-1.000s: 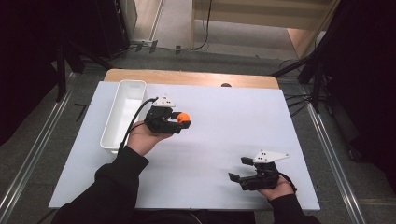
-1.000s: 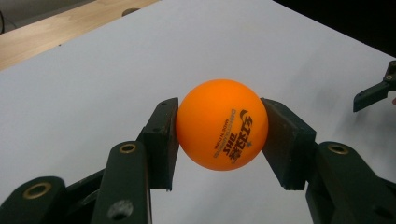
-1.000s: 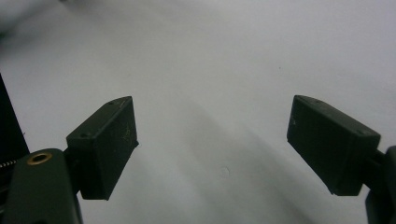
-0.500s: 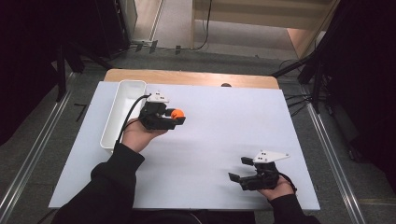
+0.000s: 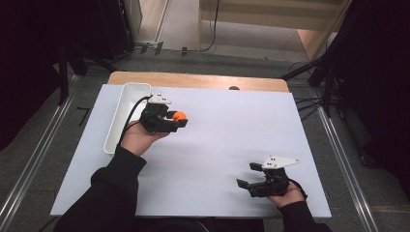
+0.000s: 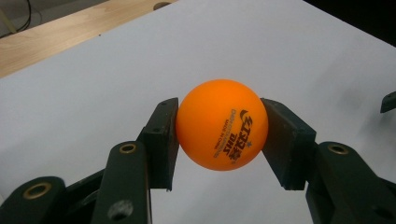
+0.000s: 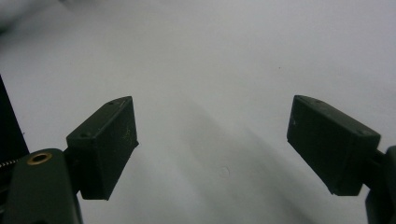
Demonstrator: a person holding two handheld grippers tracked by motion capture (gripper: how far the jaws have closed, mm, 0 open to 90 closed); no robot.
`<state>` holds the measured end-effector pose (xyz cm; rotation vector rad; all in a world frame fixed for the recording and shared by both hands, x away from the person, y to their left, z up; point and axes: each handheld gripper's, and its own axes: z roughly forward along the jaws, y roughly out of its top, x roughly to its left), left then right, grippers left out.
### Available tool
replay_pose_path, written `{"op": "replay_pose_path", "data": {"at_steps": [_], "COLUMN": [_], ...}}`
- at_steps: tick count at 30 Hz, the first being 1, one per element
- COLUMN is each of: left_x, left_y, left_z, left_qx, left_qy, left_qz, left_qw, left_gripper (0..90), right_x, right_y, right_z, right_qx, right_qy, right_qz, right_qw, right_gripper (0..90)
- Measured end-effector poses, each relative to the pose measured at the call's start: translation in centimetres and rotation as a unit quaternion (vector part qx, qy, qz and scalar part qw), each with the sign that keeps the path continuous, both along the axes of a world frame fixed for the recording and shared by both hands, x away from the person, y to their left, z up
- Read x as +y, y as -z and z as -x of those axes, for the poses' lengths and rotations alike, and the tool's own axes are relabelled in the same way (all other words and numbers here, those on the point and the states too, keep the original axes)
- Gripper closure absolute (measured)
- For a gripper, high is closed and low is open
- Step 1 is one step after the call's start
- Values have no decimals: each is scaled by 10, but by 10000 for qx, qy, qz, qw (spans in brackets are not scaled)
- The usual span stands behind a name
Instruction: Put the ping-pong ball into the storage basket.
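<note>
An orange table-tennis ball [image 6: 222, 125] with dark print sits clamped between the two black pads of my left gripper [image 6: 219, 135], held above the white table sheet. From above, the same ball [image 5: 179, 116] shows at the tip of the left gripper [image 5: 180, 120], just right of the white tray [image 5: 126, 94]. My right gripper [image 5: 245, 176] rests low at the front right of the table, open. Its pads [image 7: 106, 140] stand wide apart with bare white sheet between them.
The long white tray lies along the left side of the sheet [image 5: 227, 135], beside my left hand. A wooden table edge [image 5: 203, 81] runs behind the sheet. Dark stands and cables border both sides.
My left gripper with the ball has drifted slightly left and back, closer to the tray. The right gripper has stayed in place.
</note>
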<state>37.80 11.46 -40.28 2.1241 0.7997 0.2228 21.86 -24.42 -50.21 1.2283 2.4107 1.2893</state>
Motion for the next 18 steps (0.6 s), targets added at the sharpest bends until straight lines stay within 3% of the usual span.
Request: {"op": "replay_pose_path", "data": {"at_steps": [18], "left_x": [16], "left_y": [-6], "left_z": [-9], "left_qx": [74], "left_qy": [-152], "left_qz": [52], "left_qw": [9998], "left_gripper": [501], "right_x": [2], "right_y": [0], "right_z": [1], "right_qx": [25], "right_qy": [-28], "right_qz": [18], "right_qw": [10000], "right_gripper": [146]}}
